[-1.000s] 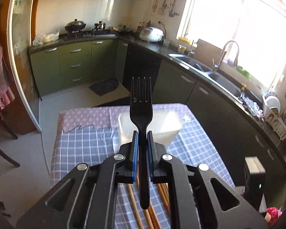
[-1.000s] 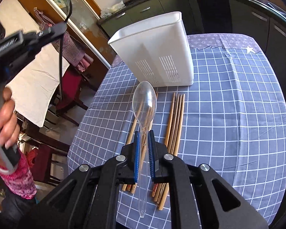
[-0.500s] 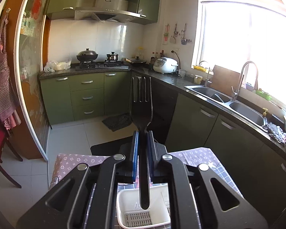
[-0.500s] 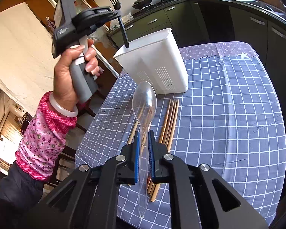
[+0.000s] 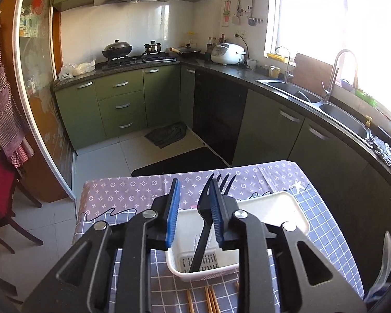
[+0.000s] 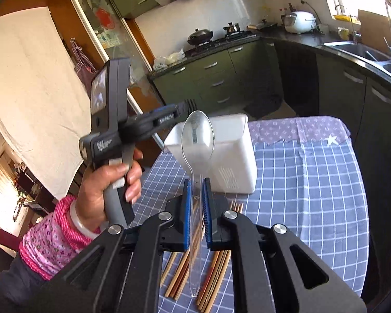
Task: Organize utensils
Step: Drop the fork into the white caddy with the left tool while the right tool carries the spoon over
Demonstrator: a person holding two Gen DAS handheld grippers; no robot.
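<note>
The black plastic fork point(image 5: 205, 219) stands tilted inside the white plastic utensil caddy point(image 5: 294, 216), its handle end down on the slotted floor and its tines leaning up against the blue pad of my left claw's right finger. My left claw point(image 5: 194, 214) has just been opening: the jaws are spread apart, the fork sits between them but the left pad stands clear of it, so nothing is pinched there. The caddy rests on the blue-and-white checked tablecloth point(image 5: 323, 232), toward the far end of the table where a mauve patterned strip point(image 5: 133, 193) covers the edge.

In my right claw point(image 6: 196, 208) I pinch a clear plastic spoon point(image 6: 198, 140) by its stem, the blue pads pressed together on it, bowl pointing up and away from me, handle tip hanging down toward me. From that side I see my left hand point(image 6: 109, 185) wrapped around the grey grip of the left claw, to the left of the caddy, wearing a pink flowered sleeve point(image 6: 49, 237) and a pale bangle.

A bundle of brown wooden chopsticks point(image 6: 216, 266) lies flat on the cloth on the near side of the caddy, below the spoon. Beyond the table run green kitchen cabinets point(image 5: 122, 101) and a steel double sink point(image 5: 315, 101) on the right under the bright window.
</note>
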